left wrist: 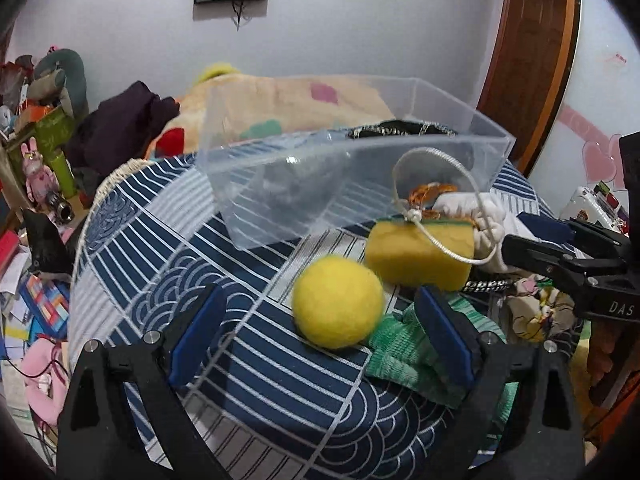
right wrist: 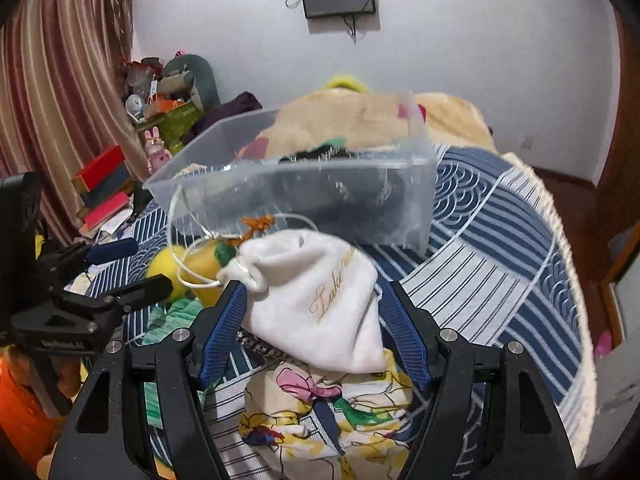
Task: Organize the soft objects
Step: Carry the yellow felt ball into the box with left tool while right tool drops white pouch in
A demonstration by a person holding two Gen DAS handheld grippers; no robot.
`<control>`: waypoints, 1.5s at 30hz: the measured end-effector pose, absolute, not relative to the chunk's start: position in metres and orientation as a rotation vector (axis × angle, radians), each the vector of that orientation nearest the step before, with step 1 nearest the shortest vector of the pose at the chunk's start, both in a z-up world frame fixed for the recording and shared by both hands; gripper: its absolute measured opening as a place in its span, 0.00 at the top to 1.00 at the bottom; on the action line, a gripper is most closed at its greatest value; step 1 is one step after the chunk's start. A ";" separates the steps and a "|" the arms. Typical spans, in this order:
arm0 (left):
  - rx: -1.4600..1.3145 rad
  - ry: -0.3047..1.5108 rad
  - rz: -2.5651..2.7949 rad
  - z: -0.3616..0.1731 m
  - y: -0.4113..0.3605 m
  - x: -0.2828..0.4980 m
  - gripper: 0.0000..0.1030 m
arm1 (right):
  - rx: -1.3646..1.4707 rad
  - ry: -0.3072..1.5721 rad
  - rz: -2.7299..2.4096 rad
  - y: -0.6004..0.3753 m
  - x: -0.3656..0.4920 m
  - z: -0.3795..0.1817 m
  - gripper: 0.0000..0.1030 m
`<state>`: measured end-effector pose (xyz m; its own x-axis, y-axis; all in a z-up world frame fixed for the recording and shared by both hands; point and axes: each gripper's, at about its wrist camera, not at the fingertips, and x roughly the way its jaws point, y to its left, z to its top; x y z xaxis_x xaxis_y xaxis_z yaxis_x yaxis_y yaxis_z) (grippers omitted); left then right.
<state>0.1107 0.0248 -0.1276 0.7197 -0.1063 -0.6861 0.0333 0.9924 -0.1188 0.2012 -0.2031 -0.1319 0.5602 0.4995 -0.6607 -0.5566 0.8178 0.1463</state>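
Observation:
In the left wrist view a yellow felt ball (left wrist: 338,303) lies on the blue patterned cloth (left wrist: 168,248), between the fingers of my open left gripper (left wrist: 320,332). A yellow sponge (left wrist: 420,254) lies behind it, a green knitted cloth (left wrist: 400,356) beside it. A clear plastic box (left wrist: 340,176) stands behind, with a dark item inside. In the right wrist view my open right gripper (right wrist: 312,332) straddles a white drawstring pouch (right wrist: 316,300), not closed on it. The pouch lies on a floral cloth (right wrist: 320,412). The box (right wrist: 304,196) stands behind.
The right gripper (left wrist: 560,252) shows at the right of the left view; the left gripper (right wrist: 100,280) shows at the left of the right view. A beige blanket (left wrist: 280,108) lies behind the box. Toys and boxes (right wrist: 160,128) clutter the left. The cloth's fringed edge (right wrist: 560,260) drops off at right.

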 end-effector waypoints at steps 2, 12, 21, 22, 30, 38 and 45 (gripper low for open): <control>-0.100 0.779 -0.091 -0.133 0.022 0.114 0.17 | -0.072 0.772 0.624 -0.203 0.202 -0.135 0.44; -0.093 0.777 -0.120 -0.135 0.015 0.112 0.55 | -0.071 0.734 0.638 -0.209 0.192 -0.128 0.84; -0.102 0.692 -0.112 -0.106 0.020 0.087 0.55 | -0.001 0.638 0.629 -0.233 0.176 -0.100 0.88; -0.105 0.682 -0.110 -0.102 0.021 0.085 0.55 | 0.006 0.623 0.629 -0.236 0.174 -0.096 0.88; -0.116 0.600 -0.093 -0.071 0.033 0.086 0.55 | 0.027 0.515 0.633 -0.236 0.166 -0.066 0.88; -0.108 0.530 -0.067 -0.041 0.047 0.106 0.55 | 0.005 0.423 0.636 -0.219 0.180 -0.039 0.88; -0.112 0.551 -0.070 -0.040 0.052 0.135 0.55 | -0.001 0.403 0.623 -0.201 0.204 -0.034 0.88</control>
<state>0.1350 0.0523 -0.0399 0.8499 -0.0963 -0.5181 0.0361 0.9915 -0.1251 0.2037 -0.2011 -0.0336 0.7369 0.5672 -0.3677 -0.5676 0.8146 0.1191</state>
